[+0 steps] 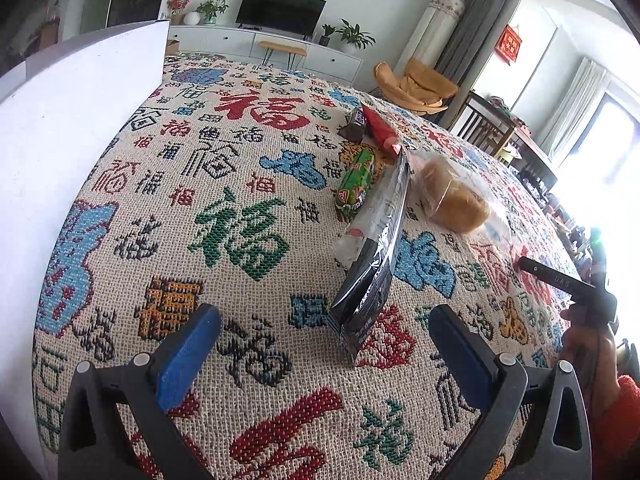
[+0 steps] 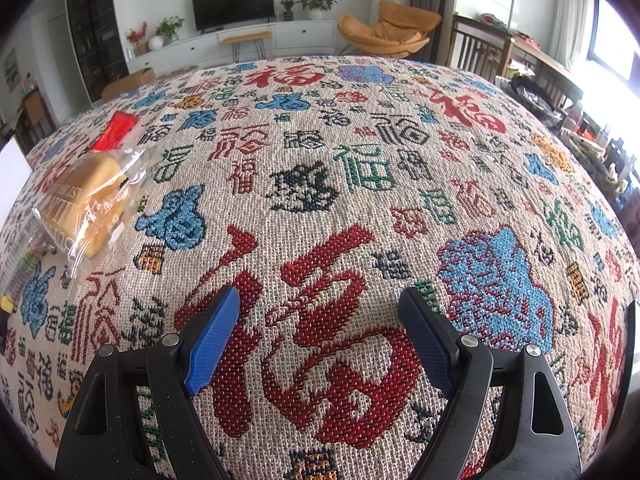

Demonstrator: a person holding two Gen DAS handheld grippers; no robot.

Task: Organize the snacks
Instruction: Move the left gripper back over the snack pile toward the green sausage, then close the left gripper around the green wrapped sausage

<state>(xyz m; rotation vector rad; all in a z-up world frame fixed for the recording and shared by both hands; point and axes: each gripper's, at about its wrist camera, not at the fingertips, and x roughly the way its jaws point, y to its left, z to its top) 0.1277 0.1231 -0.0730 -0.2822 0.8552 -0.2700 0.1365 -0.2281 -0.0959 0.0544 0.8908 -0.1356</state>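
On the tabletop (image 1: 248,184) lie five snacks near the middle: one black bag (image 1: 374,264), long axis toward the far edge, one wrapped bread (image 1: 454,196), one red packet (image 1: 380,126), one green roll (image 1: 356,184), one brown bar (image 1: 354,123). The left gripper (image 1: 326,356) and right gripper (image 2: 320,336) are both released, holding nothing.

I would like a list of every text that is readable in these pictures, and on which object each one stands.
"福": woven many times into the tablecloth, in red, green, blue and black.
Bread bag: capital letters, creased, not readable.
Green sausage pack, brown bar, black pouch: print blurred.
Red wall sign: too small to read.
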